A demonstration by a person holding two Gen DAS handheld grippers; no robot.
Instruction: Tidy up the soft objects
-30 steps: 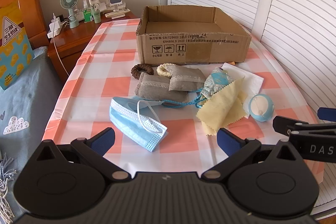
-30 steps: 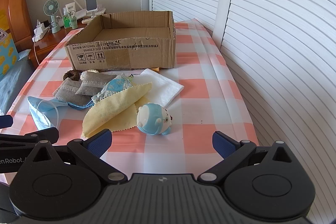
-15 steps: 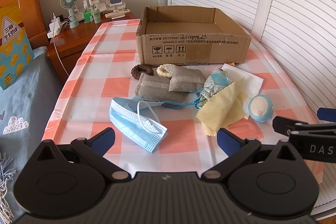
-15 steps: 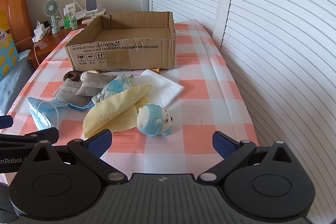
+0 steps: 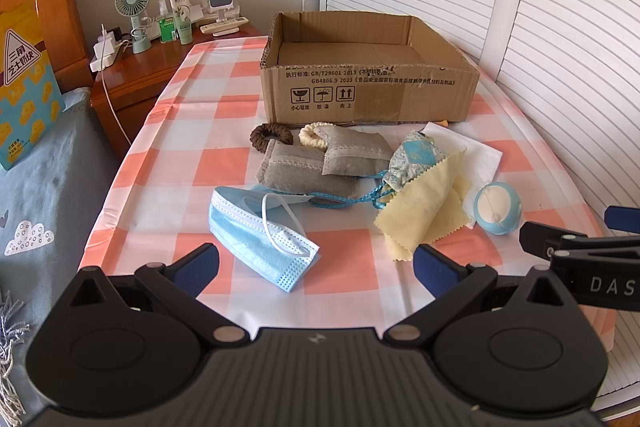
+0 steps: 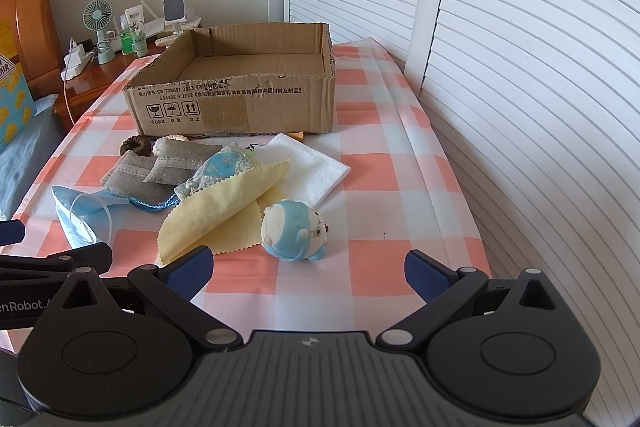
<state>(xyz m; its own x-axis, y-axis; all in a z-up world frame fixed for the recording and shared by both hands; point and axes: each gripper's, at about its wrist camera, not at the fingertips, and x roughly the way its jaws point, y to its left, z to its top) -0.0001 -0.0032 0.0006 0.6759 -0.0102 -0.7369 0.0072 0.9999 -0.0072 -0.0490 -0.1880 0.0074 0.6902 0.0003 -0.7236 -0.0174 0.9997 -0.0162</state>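
Observation:
An empty cardboard box [image 5: 372,95] [image 6: 236,103] stands at the back of the checked table. In front of it lie soft things: a blue face mask [image 5: 260,235] [image 6: 76,215], grey pouches [image 5: 312,163] [image 6: 152,171], a brown scrunchie [image 5: 271,137], a cream scrunchie [image 5: 314,137], a patterned blue sachet [image 5: 414,157] [image 6: 220,167], a yellow cloth [image 5: 424,211] [image 6: 224,211], a white cloth [image 6: 312,171] and a round blue toy [image 5: 497,203] [image 6: 294,231]. My left gripper [image 5: 316,265] is open, just short of the mask. My right gripper [image 6: 308,267] is open, just short of the toy.
A wooden nightstand [image 5: 132,75] with a small fan [image 5: 133,17], bottles and chargers stands at the back left. A bed with grey bedding [image 5: 44,187] runs along the left. White louvred doors [image 6: 520,67] close off the right side.
Both grippers have barely moved; the scene has shifted very slightly in view. Nothing was picked up or moved.

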